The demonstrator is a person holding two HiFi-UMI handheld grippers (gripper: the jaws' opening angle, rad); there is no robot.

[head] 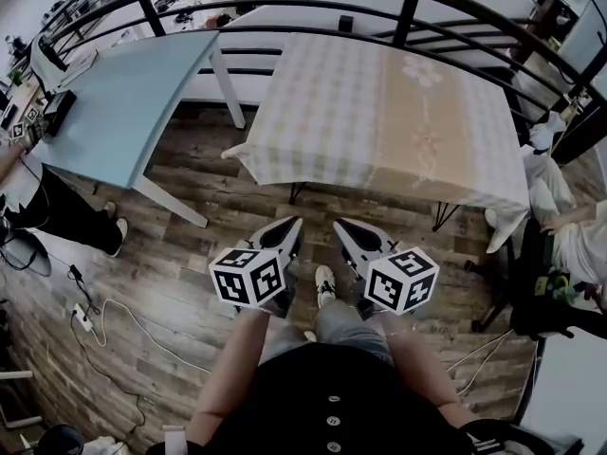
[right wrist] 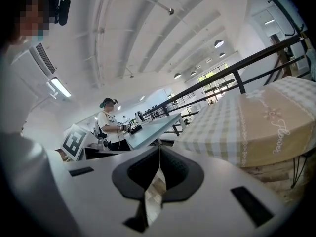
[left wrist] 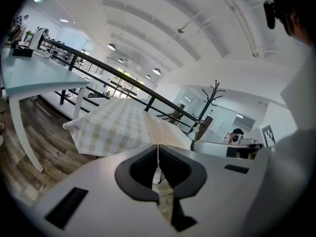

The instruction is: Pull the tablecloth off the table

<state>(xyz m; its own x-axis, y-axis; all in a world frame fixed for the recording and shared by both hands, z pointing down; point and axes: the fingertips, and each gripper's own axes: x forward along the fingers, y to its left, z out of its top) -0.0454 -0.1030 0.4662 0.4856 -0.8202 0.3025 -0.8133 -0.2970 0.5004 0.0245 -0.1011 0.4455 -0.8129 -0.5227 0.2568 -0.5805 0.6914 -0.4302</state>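
Far across the brown wooden floor (head: 180,282), the checked beige tablecloth (head: 379,112) is lying untouched, not pulled yet; the left hand-held gripper (head: 292,224) and the right hand-held gripper (head: 341,226) are hanging closed, holding nothing.

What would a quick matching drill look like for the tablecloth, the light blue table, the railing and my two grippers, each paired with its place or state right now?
Things:
1. tablecloth
2. light blue table
3. railing
4. left gripper and right gripper

Places or states:
A. black, curving across the background
B. shut, empty, short of the cloth's near edge
C. uncovered, at the head view's left
D. checked and beige, spread flat, edges hanging down

Pairs: 1-D, 2-C, 3-A, 4-B.
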